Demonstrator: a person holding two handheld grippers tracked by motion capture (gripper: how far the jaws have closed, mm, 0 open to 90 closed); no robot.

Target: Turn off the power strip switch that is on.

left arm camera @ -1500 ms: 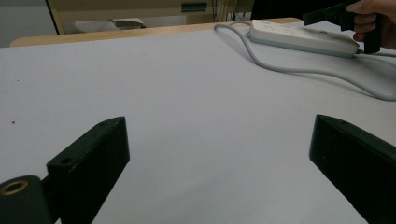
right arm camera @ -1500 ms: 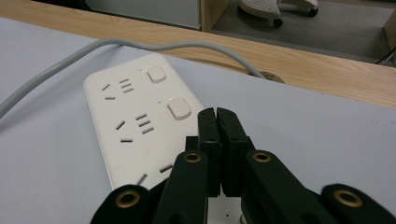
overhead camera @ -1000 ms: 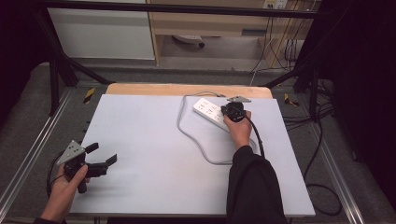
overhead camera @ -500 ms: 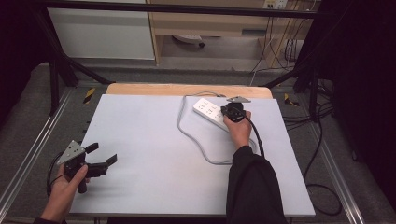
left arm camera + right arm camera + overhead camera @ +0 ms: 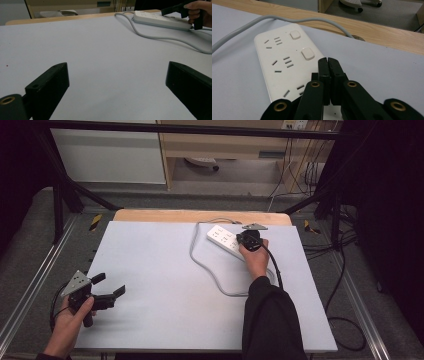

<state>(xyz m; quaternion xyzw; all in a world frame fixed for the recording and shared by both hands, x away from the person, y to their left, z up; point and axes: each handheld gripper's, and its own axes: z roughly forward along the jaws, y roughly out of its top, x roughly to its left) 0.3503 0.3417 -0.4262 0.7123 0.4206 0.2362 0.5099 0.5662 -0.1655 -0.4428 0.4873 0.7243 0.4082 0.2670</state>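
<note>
A white power strip point(image 5: 226, 240) point(image 5: 287, 65) point(image 5: 160, 20) lies at the back right of the pale table, its grey cable point(image 5: 210, 272) looping toward the front. My right gripper point(image 5: 248, 240) point(image 5: 328, 62) is shut, jaws pressed together with nothing between them, tips over the strip's near end just below a white button point(image 5: 307, 54). A second button point(image 5: 295, 34) sits farther along. My left gripper point(image 5: 107, 287) point(image 5: 117, 82) rests at the front left corner, jaws wide open over bare table.
The wooden table edge point(image 5: 200, 216) runs along the back. Metal frame rails point(image 5: 30, 285) flank both sides. Black cables point(image 5: 345, 270) hang off the right side. A cabinet and shelf point(image 5: 220, 145) stand beyond the table.
</note>
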